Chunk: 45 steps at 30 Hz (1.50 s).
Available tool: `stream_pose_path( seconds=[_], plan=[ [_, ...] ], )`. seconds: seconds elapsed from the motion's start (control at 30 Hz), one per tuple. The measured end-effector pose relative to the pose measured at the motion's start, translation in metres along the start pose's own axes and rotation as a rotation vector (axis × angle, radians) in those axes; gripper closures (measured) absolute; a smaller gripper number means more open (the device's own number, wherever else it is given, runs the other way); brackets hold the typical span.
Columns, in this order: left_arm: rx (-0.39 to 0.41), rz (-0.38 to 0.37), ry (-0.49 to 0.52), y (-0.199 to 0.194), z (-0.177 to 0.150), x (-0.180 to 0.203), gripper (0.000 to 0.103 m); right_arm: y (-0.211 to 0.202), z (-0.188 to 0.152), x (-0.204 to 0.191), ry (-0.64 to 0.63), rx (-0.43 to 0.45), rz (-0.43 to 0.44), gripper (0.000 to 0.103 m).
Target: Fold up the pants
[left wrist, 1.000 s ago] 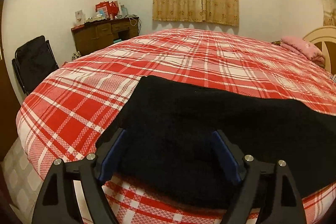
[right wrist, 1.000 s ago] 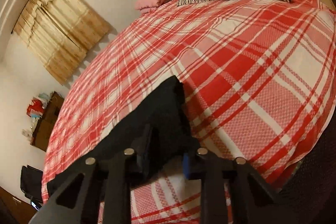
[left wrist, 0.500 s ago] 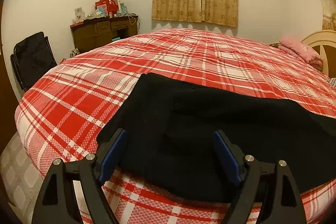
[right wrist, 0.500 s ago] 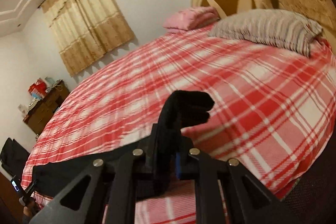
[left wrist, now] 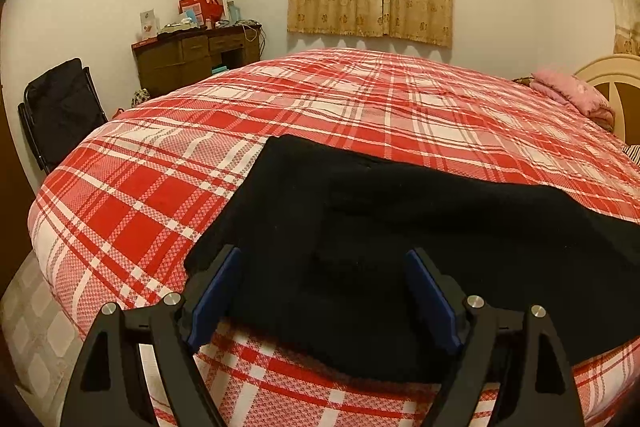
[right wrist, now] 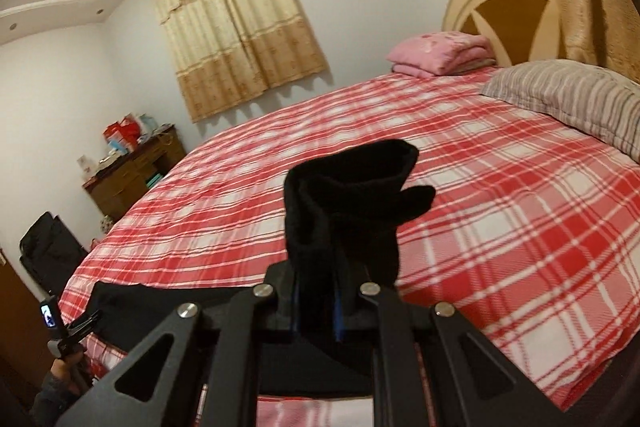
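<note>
Black pants [left wrist: 400, 247] lie spread along the near edge of the red plaid bedspread [left wrist: 360, 99], filling the left wrist view from about 9 o'clock round to 3 o'clock. Left gripper [left wrist: 324, 291] hangs over the waist end with its blue pads [left wrist: 212, 303] standing wide apart, cloth beneath them but not pinched; compared with a second ago that view is almost unchanged, only tipped a little so that more of the wall and the desk [left wrist: 196, 63] at 10 o'clock shows.

Right gripper [right wrist: 316, 303] has its jaws drawn narrow on a bunched fold of the pants [right wrist: 348, 199], which stands up from between the pads and flops over towards 1 o'clock. A second ago this cloth still lay flat on the bedspread [right wrist: 500, 227] and the view was rolled hard over; now the room sits nearly upright, the fold is lifted clear of the bed, and the ceiling and curtain [right wrist: 236, 39] at 11 o'clock have come into sight. Since half a second ago the lifted fold has climbed higher in the picture.

Striped pillow [right wrist: 568, 95] lies at 2 o'clock, a folded pink blanket [right wrist: 436, 53] at 1 o'clock by the headboard [right wrist: 504, 15]. At 8 o'clock the other gripper's handle and the person's hand [right wrist: 66, 367] show beside the pants' far end
</note>
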State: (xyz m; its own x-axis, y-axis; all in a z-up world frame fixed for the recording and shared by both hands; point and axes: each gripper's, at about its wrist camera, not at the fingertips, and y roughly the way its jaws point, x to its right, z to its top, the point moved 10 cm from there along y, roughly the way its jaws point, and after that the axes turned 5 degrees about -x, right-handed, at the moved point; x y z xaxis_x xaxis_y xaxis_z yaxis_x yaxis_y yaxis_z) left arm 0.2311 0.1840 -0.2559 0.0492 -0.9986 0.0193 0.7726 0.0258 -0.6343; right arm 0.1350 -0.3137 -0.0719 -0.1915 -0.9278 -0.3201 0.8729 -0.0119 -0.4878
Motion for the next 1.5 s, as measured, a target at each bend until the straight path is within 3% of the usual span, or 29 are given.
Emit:
stream_pose_path(
  seconds=[0.8,1.37,1.5],
  plan=[
    [0.001,0.004,0.006,0.001,-0.001,0.000,0.018,0.066,-0.037,-0.119,-0.173,-0.123,0.178,0.088],
    [0.004,0.005,0.007,0.000,-0.001,0.001,0.018,0.104,-0.084,-0.165,-0.271,-0.245,0.218,0.088],
    [0.024,-0.004,-0.044,-0.009,0.003,-0.004,0.018,0.115,-0.100,-0.177,-0.334,-0.287,0.211,0.088]
  ],
)
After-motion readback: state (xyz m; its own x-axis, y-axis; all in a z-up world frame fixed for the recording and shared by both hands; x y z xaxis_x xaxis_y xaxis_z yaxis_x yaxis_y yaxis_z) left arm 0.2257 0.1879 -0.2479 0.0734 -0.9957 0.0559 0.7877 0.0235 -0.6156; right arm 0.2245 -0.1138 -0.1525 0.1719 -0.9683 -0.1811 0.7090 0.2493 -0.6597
